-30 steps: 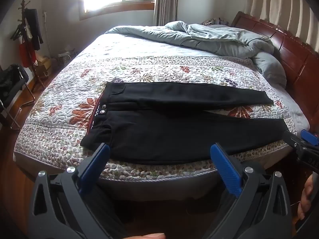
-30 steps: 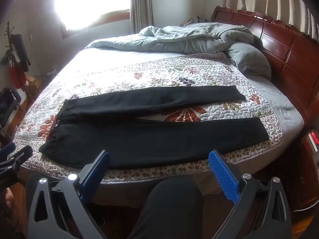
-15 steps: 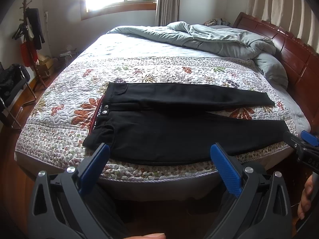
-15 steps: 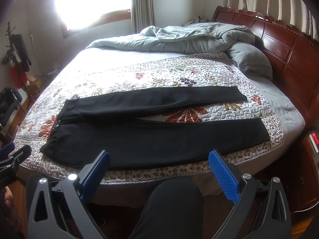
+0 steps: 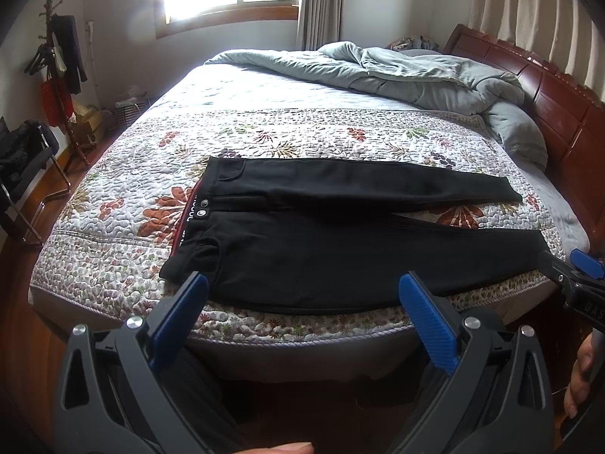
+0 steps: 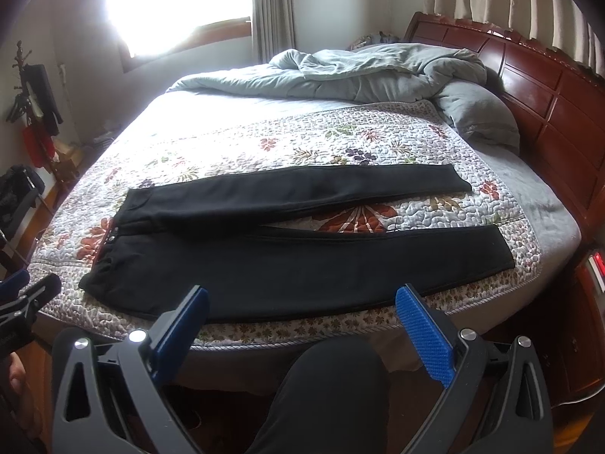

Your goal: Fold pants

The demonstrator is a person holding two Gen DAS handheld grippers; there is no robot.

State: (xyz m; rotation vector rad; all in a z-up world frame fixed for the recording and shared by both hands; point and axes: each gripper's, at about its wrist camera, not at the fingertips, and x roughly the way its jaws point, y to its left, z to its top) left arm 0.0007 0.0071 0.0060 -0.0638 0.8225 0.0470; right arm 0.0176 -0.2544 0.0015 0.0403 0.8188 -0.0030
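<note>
We find the black pants spread flat on the bed's floral quilt, along its near edge, waistband toward the left corner and both legs running to the right, slightly parted. That open layout suits a first fold, one leg over the other. Our left tongs hover off the near edge by the waist with jaws wide apart and empty; our right tongs hover likewise by the legs, jaws apart, gripping nothing. The grey duvet sits bunched at the far edge, out of the way.
</note>
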